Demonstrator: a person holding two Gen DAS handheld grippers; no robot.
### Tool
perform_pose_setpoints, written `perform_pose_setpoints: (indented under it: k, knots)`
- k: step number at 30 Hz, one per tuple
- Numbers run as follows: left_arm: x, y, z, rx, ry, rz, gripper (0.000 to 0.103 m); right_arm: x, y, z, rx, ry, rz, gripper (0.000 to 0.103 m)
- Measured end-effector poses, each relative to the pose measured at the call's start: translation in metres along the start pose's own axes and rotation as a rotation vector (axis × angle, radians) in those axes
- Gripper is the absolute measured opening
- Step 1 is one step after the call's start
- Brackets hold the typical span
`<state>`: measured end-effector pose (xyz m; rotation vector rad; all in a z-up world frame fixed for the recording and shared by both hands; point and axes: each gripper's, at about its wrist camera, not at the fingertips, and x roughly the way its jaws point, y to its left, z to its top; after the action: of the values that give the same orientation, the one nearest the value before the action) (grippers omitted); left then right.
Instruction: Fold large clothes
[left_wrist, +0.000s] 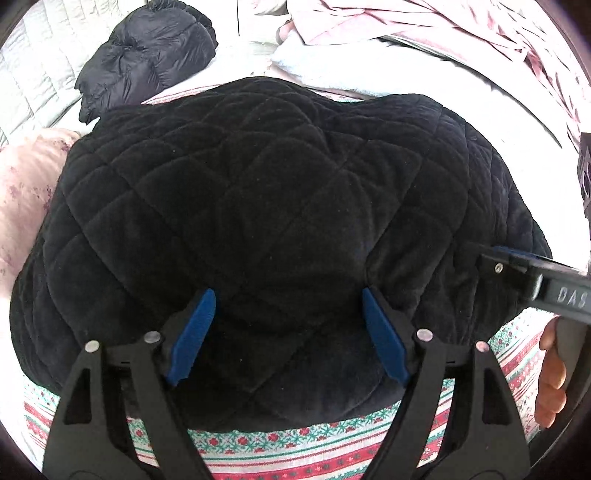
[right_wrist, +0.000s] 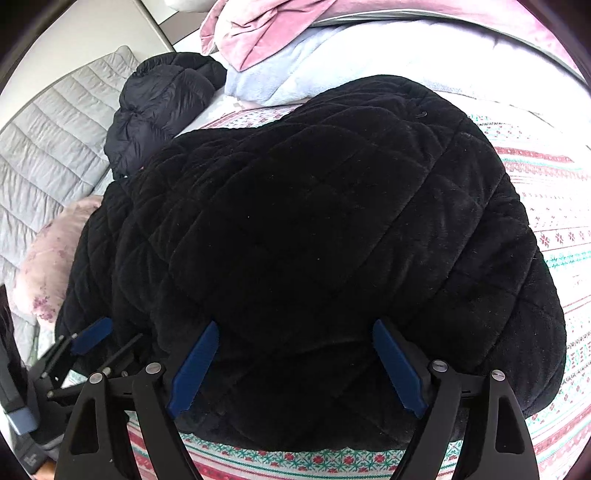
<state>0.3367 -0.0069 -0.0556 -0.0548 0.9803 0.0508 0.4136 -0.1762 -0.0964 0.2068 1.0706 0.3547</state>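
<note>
Black quilted coat (left_wrist: 258, 206) bundled on patterned bedspread (left_wrist: 332, 443). L gripper (left_wrist: 288, 332), R gripper (right_wrist: 295, 365): both jaws wide, nothing held.

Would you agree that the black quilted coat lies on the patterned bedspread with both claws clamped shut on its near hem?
Not quite: the claws are open, not clamped. In the left wrist view the left claw has its blue pads spread apart over the black quilted coat; the right wrist view shows the same for the right claw. The coat does lie on the patterned bedspread.
</note>
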Motion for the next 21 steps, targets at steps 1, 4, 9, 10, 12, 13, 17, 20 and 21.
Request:
perform_pose_setpoints:
  k: [1,4,9,10,12,13,17,20,21]
  knots:
    - [0.001,0.001,0.000,-0.006,0.003,-0.006,0.081,-0.002,-0.002,0.000,0.014,-0.002,0.012,0.087]
    - [0.002,0.002,-0.001,-0.006,0.008,-0.012,0.081,-0.008,-0.007,0.001,0.038,-0.006,0.034,0.087]
    - [-0.008,0.013,0.010,-0.039,0.026,-0.062,0.081,-0.009,-0.010,0.003,0.045,-0.004,0.043,0.087]
    - [-0.013,0.015,0.013,-0.047,0.023,-0.074,0.080,-0.010,-0.011,0.004,0.049,-0.003,0.043,0.087]
    - [-0.020,0.017,0.018,-0.054,0.009,-0.072,0.080,-0.010,-0.010,0.003,0.056,-0.002,0.044,0.087]
    - [-0.022,0.018,0.021,-0.058,-0.004,-0.057,0.080,-0.010,-0.010,0.004,0.060,0.000,0.046,0.087]
    - [-0.015,0.019,0.023,-0.074,-0.001,-0.053,0.080,-0.013,-0.014,0.005,0.086,-0.002,0.071,0.087]
    - [-0.003,0.016,0.017,-0.058,0.016,-0.041,0.081,-0.014,-0.017,0.005,0.101,0.001,0.089,0.087]
    - [0.001,0.014,0.015,-0.045,0.014,-0.030,0.081,-0.013,-0.017,0.005,0.106,0.002,0.092,0.087]
